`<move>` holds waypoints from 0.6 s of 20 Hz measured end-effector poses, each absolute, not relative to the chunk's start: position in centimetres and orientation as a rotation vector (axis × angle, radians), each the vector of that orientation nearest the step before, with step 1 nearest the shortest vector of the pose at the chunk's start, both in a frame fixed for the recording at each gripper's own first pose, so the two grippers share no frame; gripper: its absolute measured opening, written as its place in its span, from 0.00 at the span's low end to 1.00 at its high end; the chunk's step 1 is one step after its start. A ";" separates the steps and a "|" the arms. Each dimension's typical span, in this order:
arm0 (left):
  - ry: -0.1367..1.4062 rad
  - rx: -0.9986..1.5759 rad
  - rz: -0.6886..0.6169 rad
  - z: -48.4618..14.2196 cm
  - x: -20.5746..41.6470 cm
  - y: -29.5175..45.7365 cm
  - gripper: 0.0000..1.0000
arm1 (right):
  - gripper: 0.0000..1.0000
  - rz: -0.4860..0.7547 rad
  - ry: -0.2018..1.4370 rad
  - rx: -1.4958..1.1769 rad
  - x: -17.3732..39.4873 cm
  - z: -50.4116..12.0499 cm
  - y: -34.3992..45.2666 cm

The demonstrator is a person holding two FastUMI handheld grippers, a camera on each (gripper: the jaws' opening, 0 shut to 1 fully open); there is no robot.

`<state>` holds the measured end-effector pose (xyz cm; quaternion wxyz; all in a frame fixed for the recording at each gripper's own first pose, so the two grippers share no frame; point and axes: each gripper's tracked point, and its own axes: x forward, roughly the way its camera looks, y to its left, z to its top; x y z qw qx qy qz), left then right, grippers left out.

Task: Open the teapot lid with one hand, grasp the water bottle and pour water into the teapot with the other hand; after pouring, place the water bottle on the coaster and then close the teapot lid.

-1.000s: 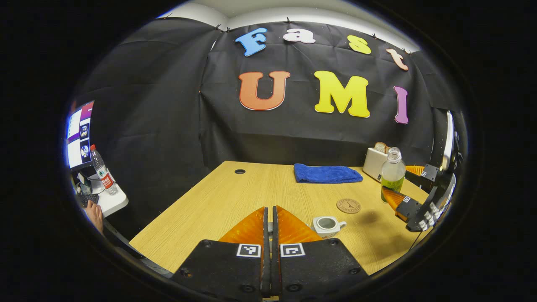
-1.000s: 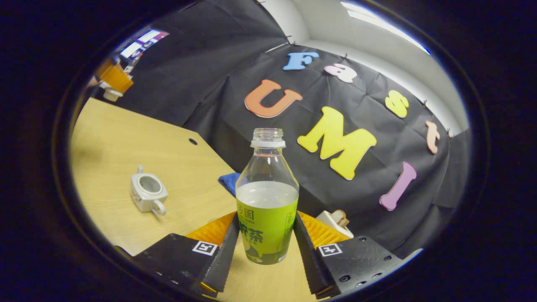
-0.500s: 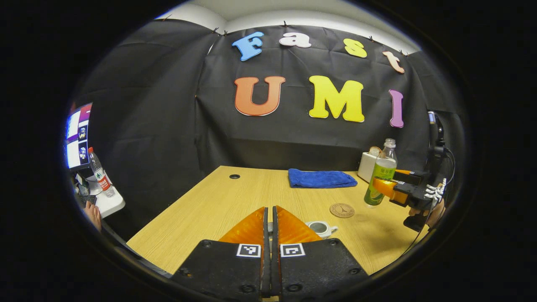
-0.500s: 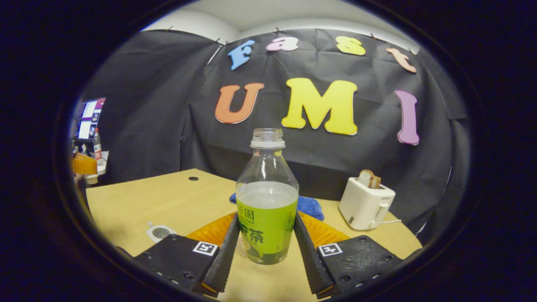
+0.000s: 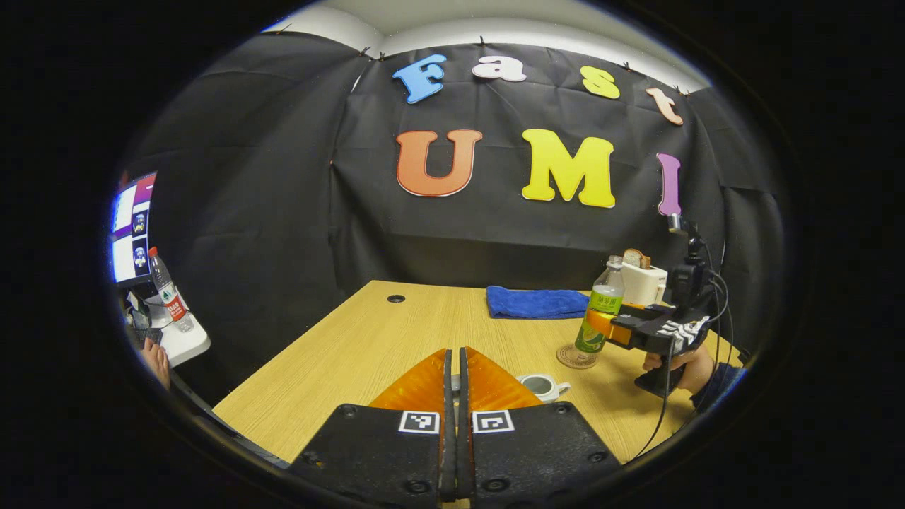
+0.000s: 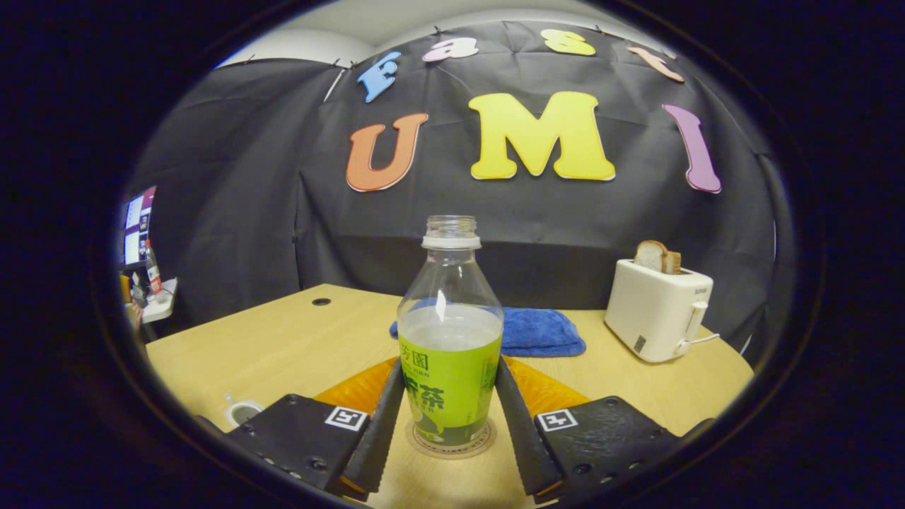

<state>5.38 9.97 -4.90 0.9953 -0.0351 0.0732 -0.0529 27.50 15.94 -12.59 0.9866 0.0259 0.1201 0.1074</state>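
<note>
Uncapped green-labelled water bottle (image 6: 450, 339) upright over coaster (image 6: 450, 445), right claw (image 6: 448, 410) clamping it; left claw (image 5: 455, 375) together.

Booth: black cloth wall (image 5: 297, 212) at the back and left, pinned along its top edge below a white ceiling (image 5: 495, 25). Light wood-grain table (image 5: 368, 353) with a round cable hole (image 5: 396, 298). Far left: a lit monitor (image 5: 133, 226) above a small white side table (image 5: 185, 341).
</note>
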 end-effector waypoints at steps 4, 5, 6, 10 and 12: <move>0.153 -0.072 -0.109 -5.3 5.7 9.9 0.03 | 0.72 0.201 0.252 0.036 28.4 -13.9 16.1; 0.156 -0.068 -0.108 -5.4 5.8 9.8 0.03 | 0.72 0.203 0.256 0.046 28.5 -14.1 16.1; 0.160 -0.067 -0.107 -5.5 5.8 9.9 0.03 | 0.74 0.206 0.251 0.052 28.5 -14.0 16.1; 0.163 -0.065 -0.107 -5.6 5.9 9.7 0.03 | 0.83 0.242 0.236 0.088 27.7 -13.0 16.2; 0.158 -0.067 -0.109 -5.5 6.0 9.5 0.03 | 0.98 0.232 0.225 0.087 27.2 -12.4 15.5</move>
